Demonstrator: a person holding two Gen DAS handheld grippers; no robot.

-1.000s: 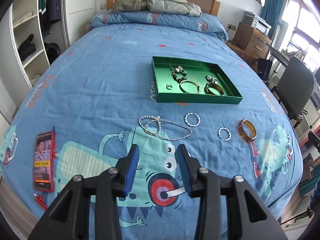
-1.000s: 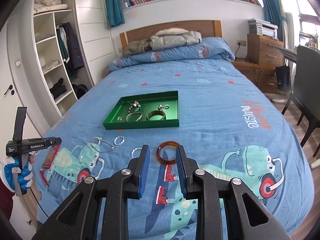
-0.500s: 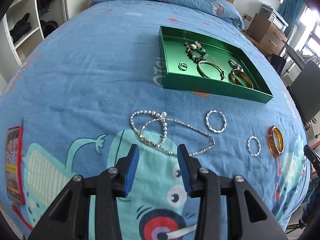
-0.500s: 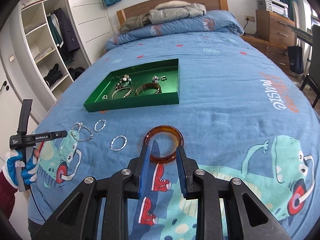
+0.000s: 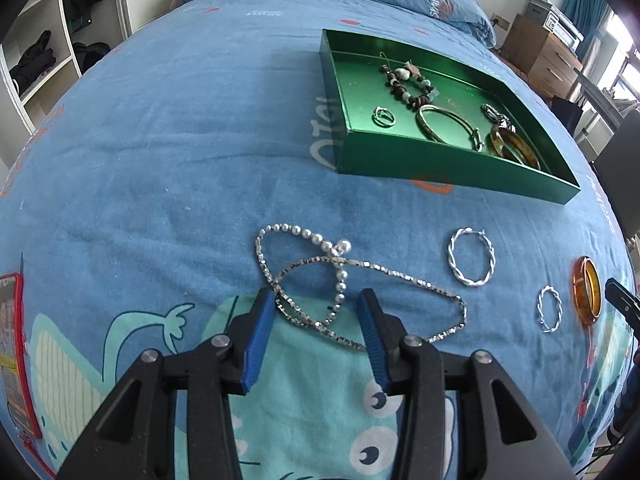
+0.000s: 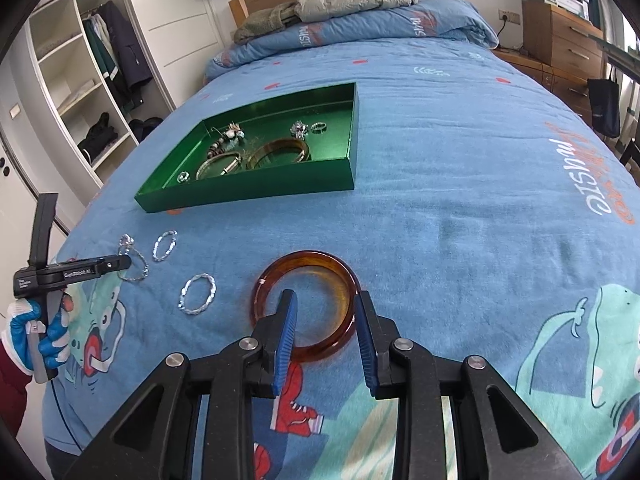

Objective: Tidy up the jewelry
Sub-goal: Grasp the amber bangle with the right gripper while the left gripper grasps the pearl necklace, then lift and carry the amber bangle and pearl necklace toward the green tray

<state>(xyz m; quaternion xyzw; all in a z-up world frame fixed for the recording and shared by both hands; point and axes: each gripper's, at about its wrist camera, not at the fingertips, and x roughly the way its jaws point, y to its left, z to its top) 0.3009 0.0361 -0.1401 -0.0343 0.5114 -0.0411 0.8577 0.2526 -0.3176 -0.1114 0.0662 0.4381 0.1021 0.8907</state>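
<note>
Blue cartoon-print bedding carries the whole job, with a green tray toward the headboard that already holds several bracelets and rings.

The right gripper is spread wide and grips nothing. Its left finger stands inside the amber bangle and its right finger just outside the rim at 3 o'clock, so the right side of the hoop lies between the pads. To take it well, the jaws should probably close squarely across that band and low against the quilt, since a smooth hard ring could squirt sideways from a shallow pinch.

The left gripper is equally wide and empty. A tangled pearl and silver chain necklace lies between its tips and runs on toward 12 and 2 o'clock. Closing on the crossed strands would likely lift the whole bundle, where a single loop might trail. Two twisted silver hoops rest apart at 2 o'clock.
</note>
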